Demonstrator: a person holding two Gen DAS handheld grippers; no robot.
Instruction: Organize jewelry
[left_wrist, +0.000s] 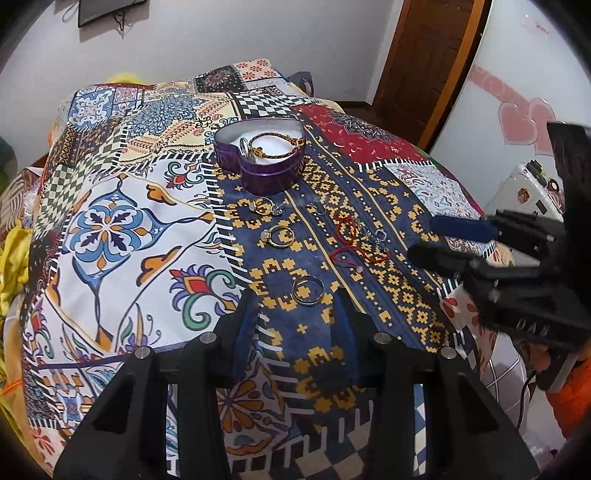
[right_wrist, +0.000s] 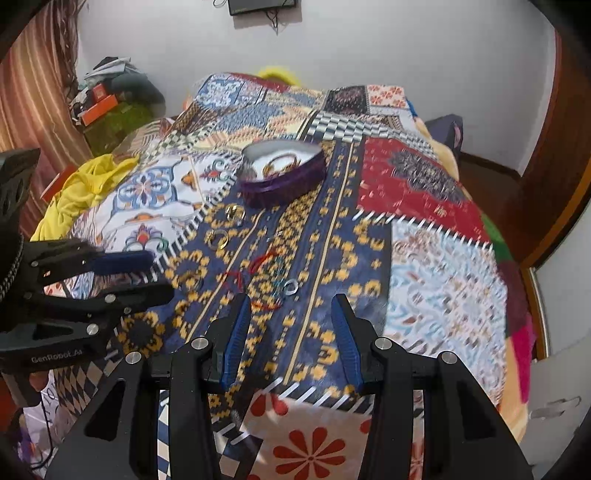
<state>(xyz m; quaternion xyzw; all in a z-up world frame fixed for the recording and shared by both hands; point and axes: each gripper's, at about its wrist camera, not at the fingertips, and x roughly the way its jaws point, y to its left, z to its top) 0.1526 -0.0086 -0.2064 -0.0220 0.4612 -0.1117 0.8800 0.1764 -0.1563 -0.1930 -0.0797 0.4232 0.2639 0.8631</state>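
Your left gripper (left_wrist: 295, 299) hangs low over the near part of the bed (left_wrist: 110, 206), jaws apart w/ nothing between them. A silver bangle (left_wrist: 308, 291) lies flat on the patchwork blanket (left_wrist: 406, 314) just ahead of the tips, not touching either.

Your right gripper (right_wrist: 290, 306) is also spread wide & empty, tips above the blue-and-yellow strip of the blanket. In the left wrist view it comes in from the right side, near the red cord bracelet (left_wrist: 351, 240).

Where the jewelry sits:
- Purple heart-shaped tin (left_wrist: 260, 158), lid off, upright on the blanket beyond the loose pieces. Inside: a braided gold-brown bracelet (left_wrist: 277, 146) on the white lining, plus a silver piece beside it, too small to ID.
- Gold rings (left_wrist: 279, 234) lie btwn the tin & the bangle.
- Another small gold & silver cluster (left_wrist: 266, 206) sits just in front of the tin.
- A thin silver piece (left_wrist: 317, 208) lies right of that cluster.
- Red cord bracelet is tangled w/ a beaded blue-silver chain (left_wrist: 373, 232), right of the rings.

Right wrist view is motion-blurred, so fine detail there is unclear.
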